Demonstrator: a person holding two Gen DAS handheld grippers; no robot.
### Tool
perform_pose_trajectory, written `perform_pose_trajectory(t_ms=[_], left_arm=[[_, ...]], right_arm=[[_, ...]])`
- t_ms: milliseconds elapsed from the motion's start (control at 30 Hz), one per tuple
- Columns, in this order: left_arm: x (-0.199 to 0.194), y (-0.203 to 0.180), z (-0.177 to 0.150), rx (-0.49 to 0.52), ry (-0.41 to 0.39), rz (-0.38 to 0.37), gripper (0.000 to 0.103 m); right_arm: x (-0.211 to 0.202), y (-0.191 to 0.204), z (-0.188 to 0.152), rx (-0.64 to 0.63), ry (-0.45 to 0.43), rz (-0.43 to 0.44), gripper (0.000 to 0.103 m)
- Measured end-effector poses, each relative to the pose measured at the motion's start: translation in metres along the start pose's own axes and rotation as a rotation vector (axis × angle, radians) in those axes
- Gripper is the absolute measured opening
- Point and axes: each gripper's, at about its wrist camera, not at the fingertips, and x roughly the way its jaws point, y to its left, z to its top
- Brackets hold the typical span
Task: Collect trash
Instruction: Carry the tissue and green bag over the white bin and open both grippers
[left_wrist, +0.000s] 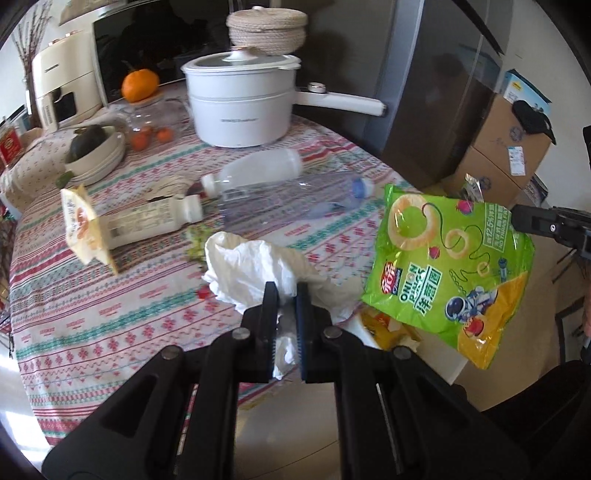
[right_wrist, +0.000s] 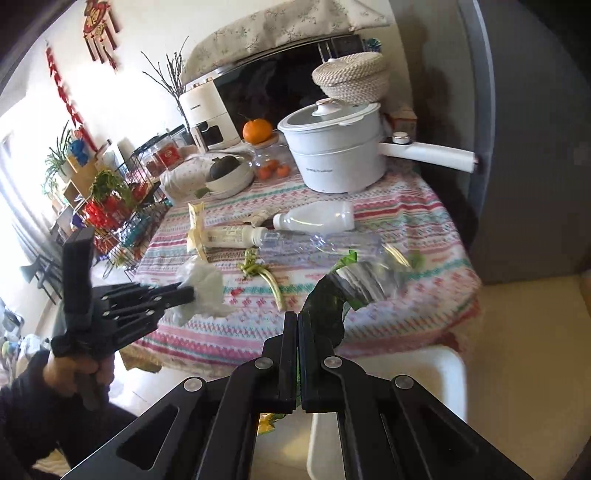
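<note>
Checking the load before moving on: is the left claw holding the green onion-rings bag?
No, the left claw is shut on the crumpled white tissue; the green bag hangs from the right claw.

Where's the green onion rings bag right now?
The green onion rings bag hangs off the table's right edge in the left wrist view, pinched in the right gripper, beside the crumpled tissue.

The green snack bag (left_wrist: 450, 269) reads "ONION RINGS", "12.5%" and Chinese characters.
</note>
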Motion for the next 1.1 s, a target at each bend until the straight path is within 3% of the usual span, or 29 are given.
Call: perform_pose_trajectory(t_ms=[333, 600, 833, 933, 1000, 1100], left_arm=[[0.031, -0.075, -0.004, 0.102, 0.076, -0.143, 0.01], [0.071, -0.132, -0.019, 0.213, 0.159, -0.216, 0.01], [0.106, -0.159, -0.036, 0.295, 0.204, -0.218, 0.012], [0.113, -0.162, -0.039, 0.313, 0.211, -0.201, 0.022], [0.116, -0.163, -0.04, 0.316, 0.214, -0.185, 0.04], [0.116, -0.164, -0.039, 0.317, 0.204, -0.18, 0.048]], right_arm=[[-0.044, -0.043, -0.04, 0.062, 0.02, -0.042, 0.001], [-0.008, -0.077, -0.066, 0.103, 0.186, -0.083, 0.001], [0.02, -0.095, -0.082, 0.124, 0.29, -0.109, 0.003], [0.025, -0.107, -0.086, 0.167, 0.316, -0.119, 0.007], [0.023, -0.111, -0.088, 0.177, 0.318, -0.132, 0.016], [0.019, -0.115, -0.088, 0.19, 0.31, -0.143, 0.027]])
